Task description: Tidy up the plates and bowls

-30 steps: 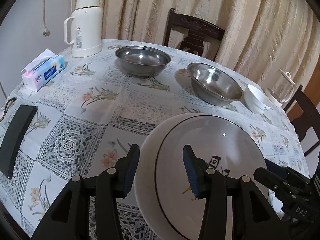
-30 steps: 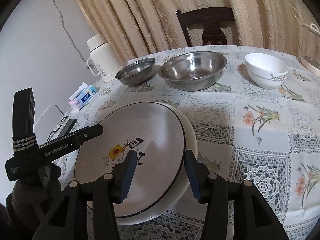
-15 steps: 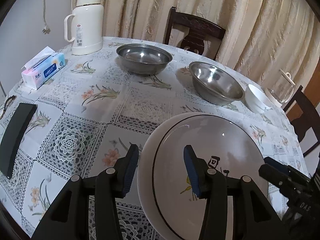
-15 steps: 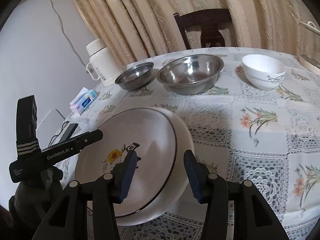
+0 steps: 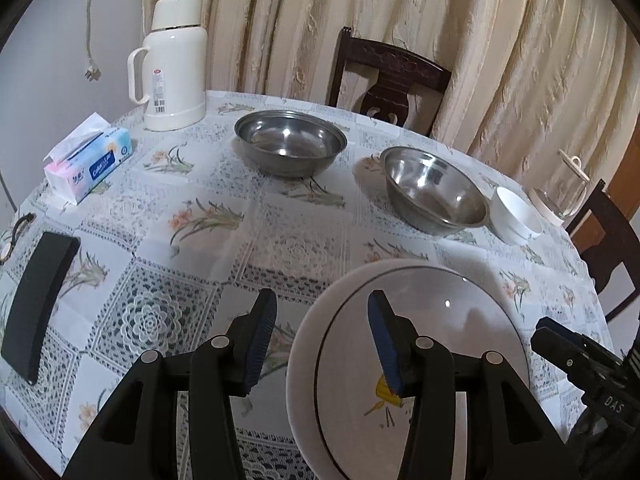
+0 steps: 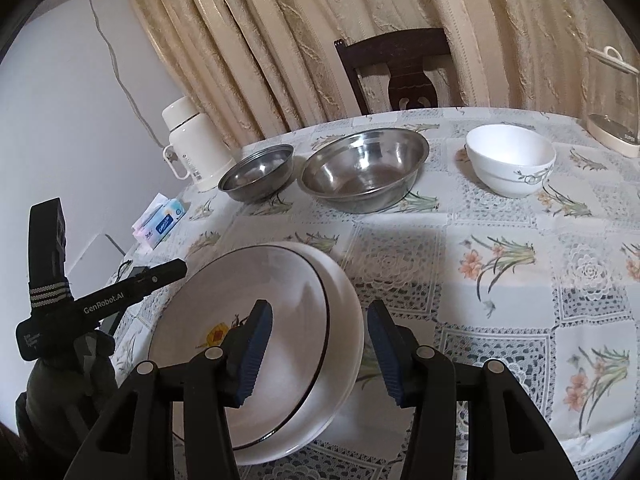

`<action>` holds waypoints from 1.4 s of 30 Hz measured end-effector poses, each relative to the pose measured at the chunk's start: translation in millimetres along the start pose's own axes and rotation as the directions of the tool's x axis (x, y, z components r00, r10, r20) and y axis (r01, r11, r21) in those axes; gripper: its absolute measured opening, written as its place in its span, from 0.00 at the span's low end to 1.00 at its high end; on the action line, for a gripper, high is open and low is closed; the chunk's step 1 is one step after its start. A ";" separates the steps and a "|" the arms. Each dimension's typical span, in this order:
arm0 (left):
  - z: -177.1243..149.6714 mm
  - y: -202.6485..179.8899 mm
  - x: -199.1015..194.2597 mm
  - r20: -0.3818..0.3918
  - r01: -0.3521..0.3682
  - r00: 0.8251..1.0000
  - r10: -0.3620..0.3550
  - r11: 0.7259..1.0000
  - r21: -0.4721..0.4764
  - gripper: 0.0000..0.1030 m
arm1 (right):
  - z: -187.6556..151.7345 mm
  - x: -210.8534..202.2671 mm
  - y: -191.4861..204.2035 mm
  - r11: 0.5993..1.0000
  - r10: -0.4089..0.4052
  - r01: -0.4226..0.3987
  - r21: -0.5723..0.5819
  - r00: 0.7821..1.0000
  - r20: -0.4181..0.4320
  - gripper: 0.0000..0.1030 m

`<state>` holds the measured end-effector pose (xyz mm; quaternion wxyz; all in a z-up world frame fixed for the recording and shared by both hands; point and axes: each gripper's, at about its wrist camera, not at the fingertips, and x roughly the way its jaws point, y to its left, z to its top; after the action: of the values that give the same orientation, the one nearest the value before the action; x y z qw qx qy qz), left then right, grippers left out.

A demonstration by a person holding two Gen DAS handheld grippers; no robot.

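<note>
Two white ceramic plates, the upper one ringed in black with a small yellow-and-black motif, sit stacked at the lower centre of both views, so the plates [image 6: 280,360] look already gathered. What remains, as far as I can judge, is the bowls: a smaller stainless-steel bowl [image 5: 291,142] in the upper middle of the left wrist view, a larger stainless-steel bowl [image 5: 434,190] to its right, and a small white ceramic bowl with a grey-green floral band [image 6: 511,159] at the upper right of the right wrist view. All three stand apart on the lace-patterned floral tablecloth [image 5: 280,240], none nested.

At the bottom of the left wrist view, the left gripper [image 5: 322,340] has its blue-padded fingers spread, straddling the stack's left rim without pinching it; whether a pad touches the plate I cannot tell. Low in its own view, the right gripper [image 6: 320,344] is likewise spread across the stack's right rim, holding nothing. Both point forward across the table toward the bowls.
</note>
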<state>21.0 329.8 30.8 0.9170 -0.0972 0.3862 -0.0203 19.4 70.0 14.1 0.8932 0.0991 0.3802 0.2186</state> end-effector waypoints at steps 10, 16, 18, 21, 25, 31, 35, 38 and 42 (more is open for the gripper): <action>16.2 6.2 9.3 -0.011 0.012 1.000 -0.012 1.000 0.001 0.53 | 10.7 10.0 -2.9 1.000 0.004 -0.004 0.020 1.000 -0.024 0.60; 26.4 14.2 20.3 -0.037 0.017 0.999 -0.018 1.000 -0.020 0.57 | 20.6 14.7 -4.3 0.999 0.019 -0.018 0.037 0.999 -0.032 0.72; 30.8 18.3 24.4 -0.044 0.022 0.999 -0.023 0.999 -0.032 0.57 | 26.8 17.5 -4.5 0.999 0.032 -0.030 0.045 0.999 -0.039 0.73; 37.8 23.5 28.8 -0.044 0.020 0.999 -0.021 0.999 -0.034 0.57 | 36.2 22.7 -2.9 0.997 0.053 -0.050 0.054 0.997 -0.052 0.73; 49.1 29.3 34.8 -0.039 0.022 0.999 -0.023 0.999 -0.033 0.57 | 55.8 31.3 6.2 0.996 0.083 -0.080 0.044 0.994 -0.070 0.73; 70.1 45.3 48.4 -0.037 0.020 0.999 -0.022 0.999 -0.047 0.57 | 88.2 49.4 26.6 0.994 0.104 -0.105 -0.010 0.990 -0.097 0.73; 84.9 61.2 61.1 -0.044 0.022 0.999 -0.026 0.997 -0.074 0.57 | 110.2 70.8 37.5 0.992 0.120 -0.125 -0.027 0.983 -0.139 0.73; 95.7 74.0 71.8 -0.044 0.003 0.999 -0.007 0.996 -0.090 0.57 | 124.2 86.3 43.6 0.990 0.132 -0.138 -0.028 0.977 -0.167 0.73; 108.9 91.3 89.2 -0.059 -0.006 0.998 -0.001 0.993 -0.117 0.57 | 146.4 113.4 54.3 0.987 0.143 -0.155 -0.045 0.967 -0.209 0.73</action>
<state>157.6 427.0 24.7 0.8981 -0.1494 0.4137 0.0007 177.8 169.3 61.8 0.8328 0.0768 0.4550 0.3058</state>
